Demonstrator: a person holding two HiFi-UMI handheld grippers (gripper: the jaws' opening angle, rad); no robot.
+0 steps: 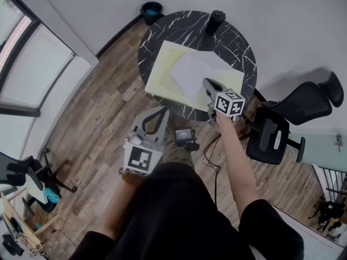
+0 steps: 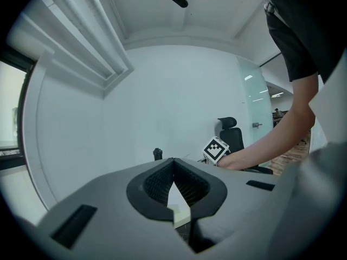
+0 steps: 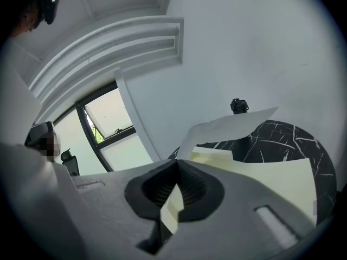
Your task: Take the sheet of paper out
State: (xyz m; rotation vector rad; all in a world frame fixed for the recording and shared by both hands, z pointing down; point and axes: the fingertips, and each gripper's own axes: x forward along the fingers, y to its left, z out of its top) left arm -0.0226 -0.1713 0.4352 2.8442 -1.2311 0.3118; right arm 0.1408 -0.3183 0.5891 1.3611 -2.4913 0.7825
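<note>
Pinching the sheet of paper (image 1: 192,72) by its near corner, the right gripper (image 1: 207,83) holds it raised and curling over the pale yellow folder (image 1: 162,69), which lies across the middle of the round marble table (image 1: 238,50). At the table's near edge, the left gripper (image 1: 162,111) hovers with its jaws pressed together at the tips.

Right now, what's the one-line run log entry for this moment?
right gripper: shut on sheet of paper, end raised over folder | left gripper: shut, empty, beside table
</note>
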